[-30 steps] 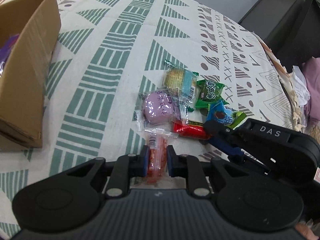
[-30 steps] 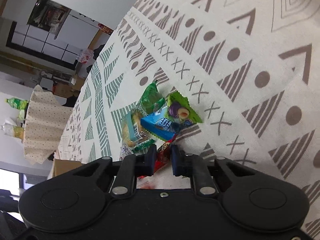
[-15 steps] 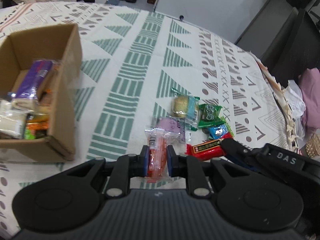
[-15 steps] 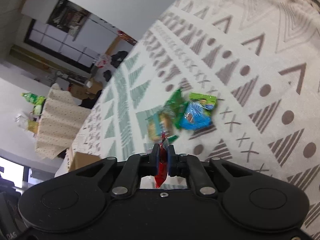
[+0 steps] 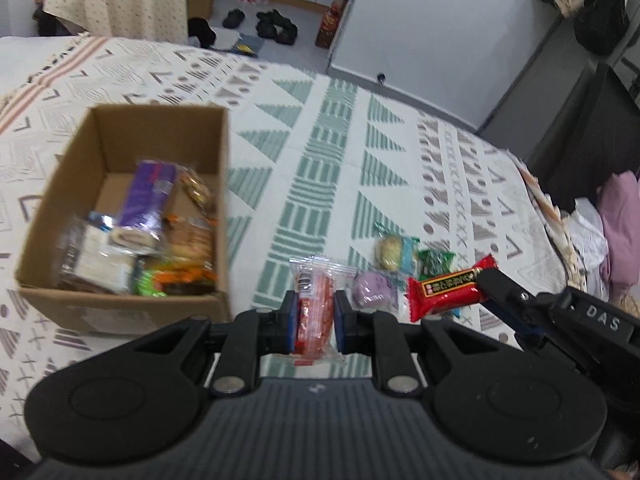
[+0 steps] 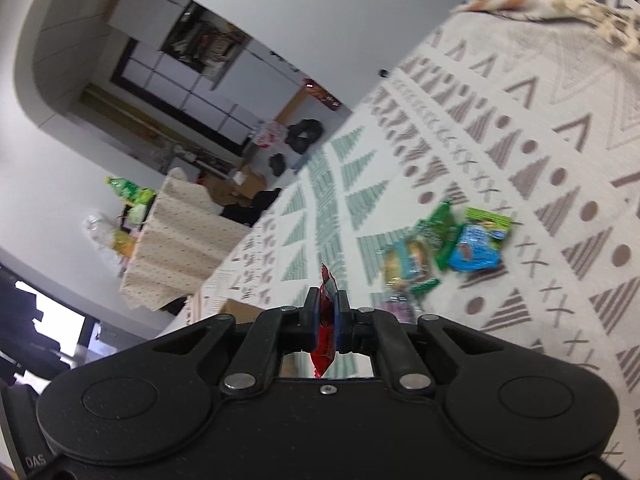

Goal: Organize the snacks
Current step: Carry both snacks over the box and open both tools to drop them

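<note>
**Two snacks gripped, one per gripper, both clear of the cloth**

Two packets are off the surface. The left gripper (image 5: 314,312) is clamped on a clear-wrapped orange snack stick (image 5: 316,304), held upright between the blue pads, wrapper ends sticking out above and below the fingers. The right gripper (image 6: 329,316) is clamped on a red snack bar (image 5: 444,288); in the left wrist view the bar juts out from the fingertips, label side up, and in the right wrist view it shows edge-on as a thin red strip between the pads.

Below them, four loose snacks lie in a tight cluster on the patterned tablecloth (image 5: 320,152), toward its right side: a round purple cake packet (image 5: 374,290), a pale cracker packet with teal ends (image 5: 394,254) just behind it, a dark green packet (image 5: 434,262) touching the cracker packet, and a blue packet with a green edge (image 6: 478,246) next to the green one. In the left wrist view the blue packet is mostly hidden behind the red bar.

The cardboard box (image 5: 124,308) sits open toward the left edge of the cloth, well apart from the cluster. It already holds several snacks: a purple packet, clear-wrapped pale biscuits, an orange-and-green packet; the rest is too blurred to identify.

Beyond the cloth's far edge: floor with dark shoes, a white wall, a second table under a dotted cream cover.
</note>
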Motion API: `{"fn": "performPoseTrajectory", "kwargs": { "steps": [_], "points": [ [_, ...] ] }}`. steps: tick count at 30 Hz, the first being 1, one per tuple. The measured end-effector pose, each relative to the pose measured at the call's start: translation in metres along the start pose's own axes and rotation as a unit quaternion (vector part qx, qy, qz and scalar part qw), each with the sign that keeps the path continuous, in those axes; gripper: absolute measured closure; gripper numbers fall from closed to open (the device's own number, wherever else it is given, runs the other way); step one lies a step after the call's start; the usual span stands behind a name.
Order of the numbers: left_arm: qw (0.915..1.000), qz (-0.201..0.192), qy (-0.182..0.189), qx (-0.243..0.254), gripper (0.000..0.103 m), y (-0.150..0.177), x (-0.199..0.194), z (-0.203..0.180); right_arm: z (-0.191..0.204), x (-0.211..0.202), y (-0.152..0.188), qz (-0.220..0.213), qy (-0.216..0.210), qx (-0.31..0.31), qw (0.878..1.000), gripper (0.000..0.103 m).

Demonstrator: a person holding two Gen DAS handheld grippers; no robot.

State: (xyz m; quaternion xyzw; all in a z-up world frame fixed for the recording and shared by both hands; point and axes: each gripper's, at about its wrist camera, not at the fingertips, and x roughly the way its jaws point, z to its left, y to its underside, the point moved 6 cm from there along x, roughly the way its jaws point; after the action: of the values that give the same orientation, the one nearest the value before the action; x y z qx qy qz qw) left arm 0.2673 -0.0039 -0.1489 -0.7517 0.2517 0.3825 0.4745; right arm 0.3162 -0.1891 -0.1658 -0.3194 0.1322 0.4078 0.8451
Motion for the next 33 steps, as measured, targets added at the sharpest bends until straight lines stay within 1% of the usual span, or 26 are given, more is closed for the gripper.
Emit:
{"fn": "performPoseTrajectory", "kwargs": {
  "steps": [4, 9, 15, 18, 22, 29, 33],
  "points": [
    [0.9998, -0.017, -0.01, -0.009, 0.086, -0.009, -0.016, 0.017, 0.017, -0.002, 0.005, -0.004, -0.023, -0.017, 1.0, 0.096],
    [0.9987, -0.034, -0.024, -0.031, 0.086, -0.02, -0.034, 0.047, 0.034, -0.001, 0.012, -0.006, -0.04, -0.03, 0.999, 0.096],
    [0.9969, -0.049, -0.037, -0.05, 0.086, -0.032, -0.048, 0.079, 0.053, 0.007, 0.016, -0.008, -0.064, -0.051, 0.997, 0.096],
    [0.9956, -0.054, -0.037, -0.067, 0.086, -0.036, -0.051, 0.095, 0.064, 0.012, 0.021, -0.005, -0.073, -0.067, 0.995, 0.096],
    [0.9948, -0.054, -0.039, -0.077, 0.086, -0.039, -0.048, 0.111, 0.083, 0.019, 0.031, -0.002, -0.088, -0.082, 0.993, 0.096],
    [0.9939, -0.051, -0.036, -0.091, 0.086, -0.046, -0.038, 0.128, 0.123, 0.03, 0.055, 0.011, -0.127, -0.133, 0.983, 0.096],
    [0.9937, -0.05, -0.035, -0.094, 0.086, -0.05, -0.034, 0.134, 0.131, 0.037, 0.063, 0.023, -0.129, -0.149, 0.98, 0.096]
  ]
}}
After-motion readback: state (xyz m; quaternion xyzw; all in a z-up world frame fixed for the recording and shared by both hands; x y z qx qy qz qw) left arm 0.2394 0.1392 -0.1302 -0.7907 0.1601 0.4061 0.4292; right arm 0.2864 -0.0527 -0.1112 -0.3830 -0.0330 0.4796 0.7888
